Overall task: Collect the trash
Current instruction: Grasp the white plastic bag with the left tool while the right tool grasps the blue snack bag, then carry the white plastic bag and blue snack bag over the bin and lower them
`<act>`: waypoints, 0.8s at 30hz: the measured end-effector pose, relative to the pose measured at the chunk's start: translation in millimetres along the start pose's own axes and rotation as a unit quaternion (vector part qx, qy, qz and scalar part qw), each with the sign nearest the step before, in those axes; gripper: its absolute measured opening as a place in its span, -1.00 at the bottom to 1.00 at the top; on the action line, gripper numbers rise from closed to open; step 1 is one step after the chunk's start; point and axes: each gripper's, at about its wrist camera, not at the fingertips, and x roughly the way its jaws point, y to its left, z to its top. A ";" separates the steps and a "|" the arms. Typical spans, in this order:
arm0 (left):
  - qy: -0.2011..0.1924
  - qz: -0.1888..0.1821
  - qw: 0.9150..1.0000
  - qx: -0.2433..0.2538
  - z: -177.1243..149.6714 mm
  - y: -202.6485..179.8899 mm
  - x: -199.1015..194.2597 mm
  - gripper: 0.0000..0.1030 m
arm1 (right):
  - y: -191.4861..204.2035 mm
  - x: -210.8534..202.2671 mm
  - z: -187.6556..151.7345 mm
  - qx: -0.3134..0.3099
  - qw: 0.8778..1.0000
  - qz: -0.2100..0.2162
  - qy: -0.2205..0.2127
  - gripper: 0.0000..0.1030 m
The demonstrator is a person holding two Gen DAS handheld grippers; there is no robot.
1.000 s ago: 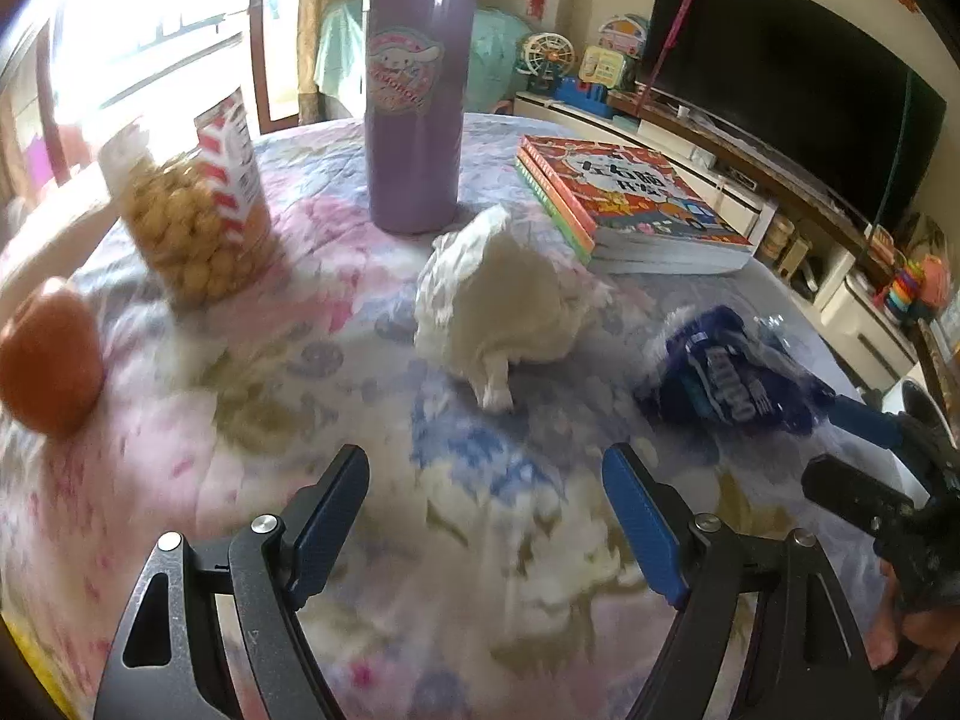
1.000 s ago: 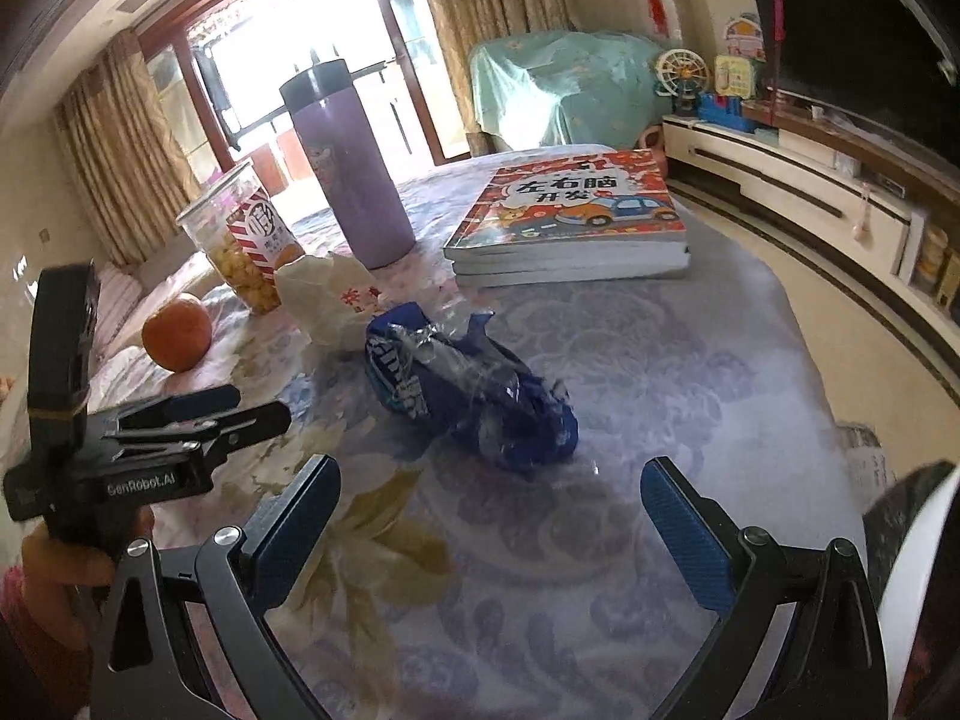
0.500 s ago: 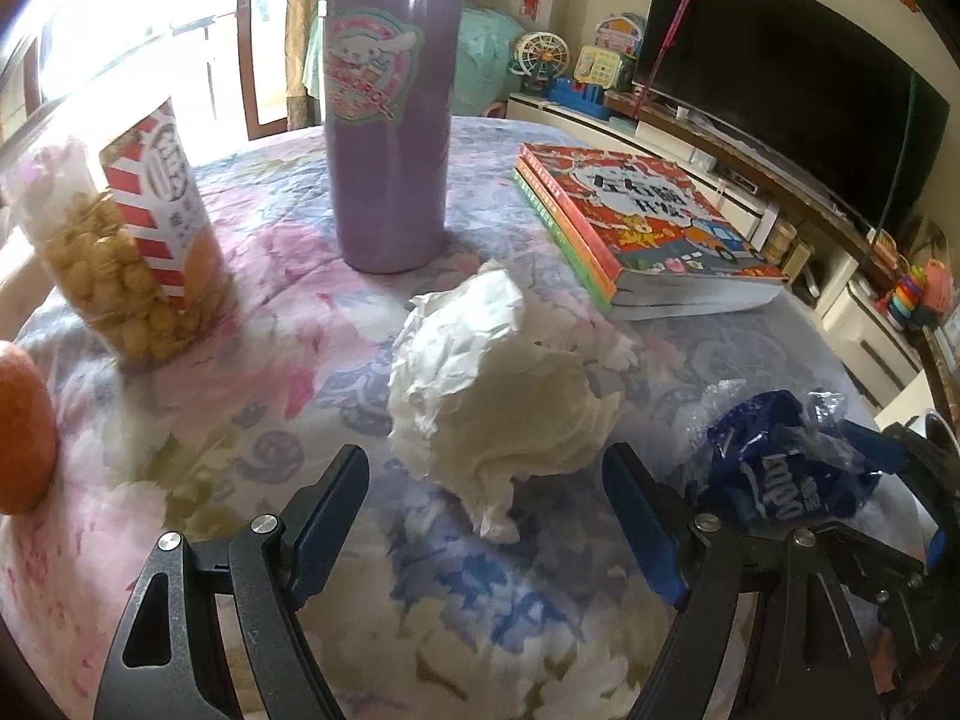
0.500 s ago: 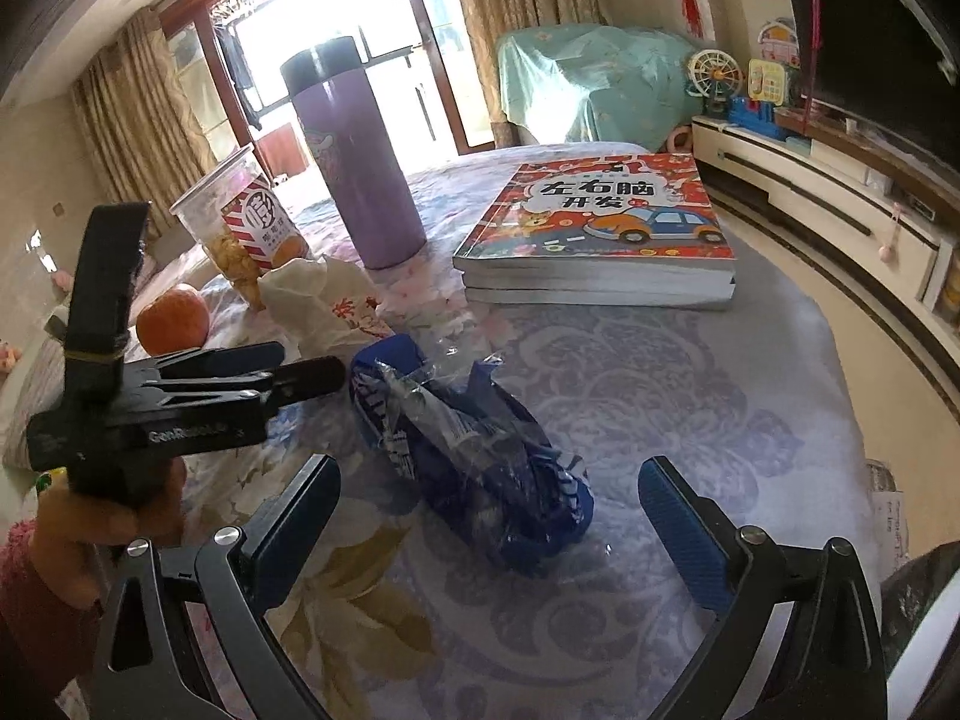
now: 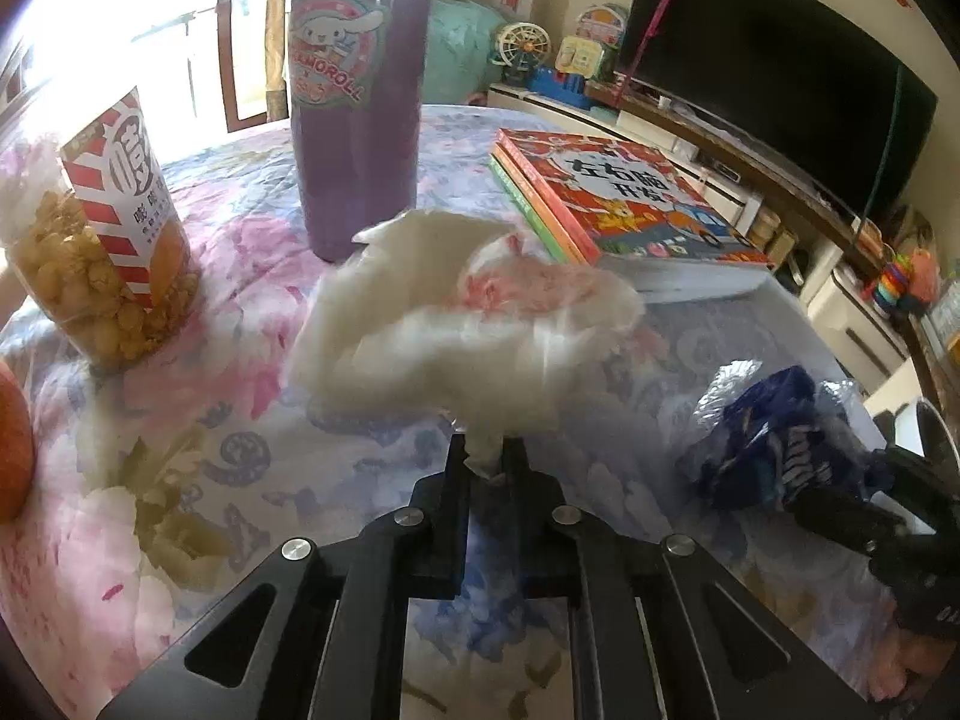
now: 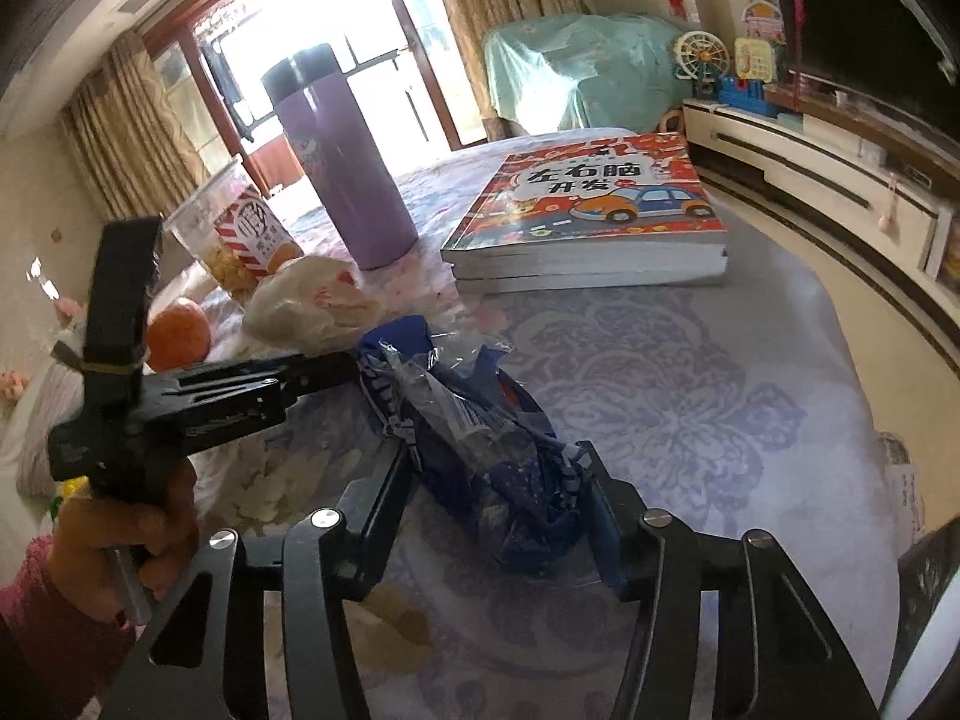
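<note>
- Left gripper (image 5: 485, 461): clamped on one thin twisted tail of the crumpled white plastic bag (image 5: 462, 324), jaws having just closed almost fully. Could slip free on the lift, with so little film pinched and the bulk of the bag hanging forward of the pads, on the near side of the purple Cinnamoroll flask (image 5: 359, 96).
- Right gripper (image 6: 501, 483): jaws having just closed in, pressed against both sides of the near end of the blue snack wrapper (image 6: 474, 426). Crinkly foil, likely to squash and slide; far end sticking out loose toward the flask, so liable to flop or shed crumbs if raised fast.
- Wrapper lying near-right of the flask, white bag between wrapper and flask. Left gripper's arm touching or nearly touching the wrapper's far end in the right wrist view; cannot tell which. Risk of one hand dragging the other's catch if raised out of step.
- Flowered tablecloth (image 5: 198, 468) under both: could snag in a pad and pull, shifting everything.
- Left of the flask, popcorn jar (image 5: 102, 252) and orange (image 6: 179, 333), the orange free to roll off if the cloth tugs.
- Flask itself just behind the bag, tall and narrow; could tip if the bag swings into it.
- Right of the flask, stack of children's books (image 6: 591, 228): low, heavy, little danger.
</note>
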 end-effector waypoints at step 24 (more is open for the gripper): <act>-0.020 -0.068 0.997 0.027 -74.4 -36.6 -105.2 -0.86 | 0.0 -99.8 -61.0 0.082 0.995 -0.011 -0.052 -0.01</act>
